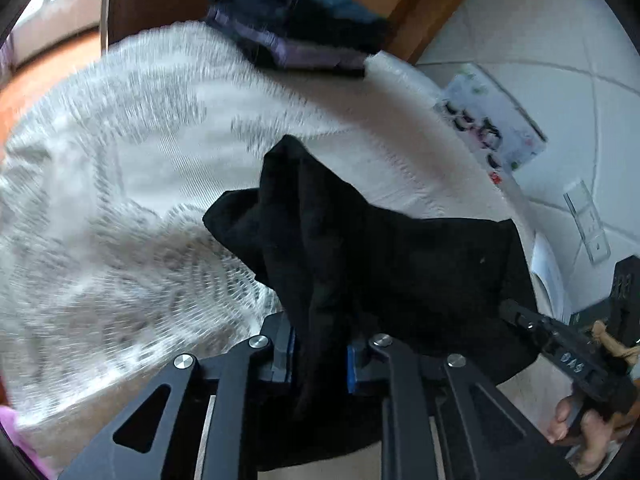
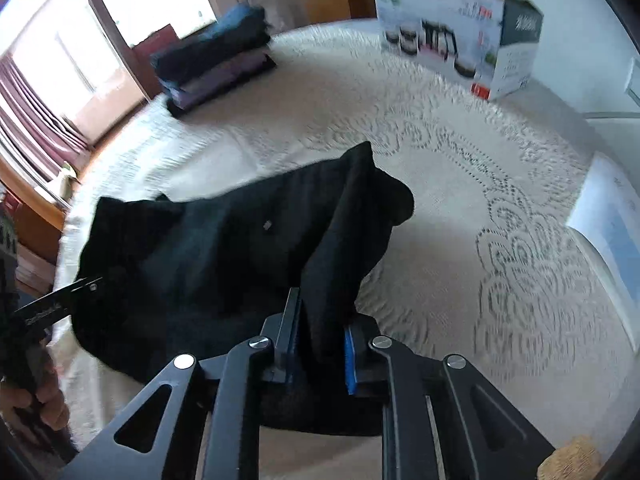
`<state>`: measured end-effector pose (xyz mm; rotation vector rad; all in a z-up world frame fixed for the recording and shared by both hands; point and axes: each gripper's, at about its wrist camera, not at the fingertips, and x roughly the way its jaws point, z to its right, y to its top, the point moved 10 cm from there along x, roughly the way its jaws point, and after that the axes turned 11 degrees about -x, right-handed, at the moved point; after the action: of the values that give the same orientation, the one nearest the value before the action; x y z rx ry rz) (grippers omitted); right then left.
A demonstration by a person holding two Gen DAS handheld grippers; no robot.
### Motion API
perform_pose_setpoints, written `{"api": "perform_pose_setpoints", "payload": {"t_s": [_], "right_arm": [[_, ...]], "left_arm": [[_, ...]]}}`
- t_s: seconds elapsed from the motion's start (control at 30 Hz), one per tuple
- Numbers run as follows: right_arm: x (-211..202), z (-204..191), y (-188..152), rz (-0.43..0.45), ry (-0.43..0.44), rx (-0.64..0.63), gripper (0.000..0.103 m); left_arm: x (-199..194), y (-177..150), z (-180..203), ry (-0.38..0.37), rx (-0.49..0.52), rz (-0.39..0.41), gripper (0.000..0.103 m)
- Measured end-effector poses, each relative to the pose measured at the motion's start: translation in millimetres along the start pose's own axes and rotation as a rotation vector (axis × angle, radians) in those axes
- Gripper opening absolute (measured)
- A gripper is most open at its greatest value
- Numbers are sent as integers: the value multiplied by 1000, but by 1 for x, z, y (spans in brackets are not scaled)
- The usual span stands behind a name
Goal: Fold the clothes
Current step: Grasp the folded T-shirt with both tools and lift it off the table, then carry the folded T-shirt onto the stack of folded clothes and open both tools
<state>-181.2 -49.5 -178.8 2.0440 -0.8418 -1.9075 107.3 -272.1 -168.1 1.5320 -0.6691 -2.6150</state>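
A black garment hangs stretched between both grippers above a table with a white lace cloth. My left gripper is shut on one bunched edge of it, the cloth rising between the blue-padded fingers. My right gripper is shut on the opposite edge in the same way. In the left wrist view the right gripper shows at the far right, held by a hand. The left gripper shows at the left edge of the right wrist view.
A stack of folded dark blue and purple clothes lies at the table's far edge. A printed cardboard box stands at the far right. A white and blue flat box lies at the right edge. Both views are motion-blurred.
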Motion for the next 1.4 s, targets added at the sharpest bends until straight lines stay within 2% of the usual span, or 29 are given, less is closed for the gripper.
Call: {"api": "perform_pose_setpoints", "payload": {"t_s": [0.07,0.13,0.3,0.4,0.5,0.6,0.7,0.83,0.93,1.03,1.1,1.17,1.2,1.27,1.33,1.4], "right_arm": [[-22,-9,-6,38,39,34,15],[-40,-17,-17,53,36,63,14],[-68,-35,-46,68,57,164,12],[-75,-46,-49,89,62,200,11],[-76,-57,-27,130,52,233,10],[-76,-68,10,194,59,269,10],[-76,-81,70,278,49,296,10],[-64,-92,173,387,45,362,10],[-45,-95,245,449,47,421,10],[-10,-96,286,466,38,470,10],[17,-95,312,472,33,507,11],[47,-92,326,454,28,545,21],[68,-90,326,418,30,562,45],[115,-85,312,282,-17,609,69],[142,-81,295,203,-54,642,69],[147,-78,287,191,-57,668,70]], "left_arm": [[-22,-7,10,-1,60,5,16],[-41,-13,19,7,123,-5,16],[-59,-12,30,2,241,-72,16],[-62,25,35,-26,308,-77,16],[-66,62,41,-54,375,-82,16],[-71,101,47,-84,445,-85,16],[-76,179,63,-129,539,-50,15],[-66,294,82,-121,655,3,15],[-42,367,88,-103,711,2,15],[-5,427,84,-65,776,-8,16],[30,461,73,-13,817,-7,22],[77,492,51,88,833,3,43],[104,509,33,173,814,12,46],[135,518,10,225,780,-30,46],[148,520,-5,229,749,-58,46],[151,520,-14,211,724,-66,46]]}}
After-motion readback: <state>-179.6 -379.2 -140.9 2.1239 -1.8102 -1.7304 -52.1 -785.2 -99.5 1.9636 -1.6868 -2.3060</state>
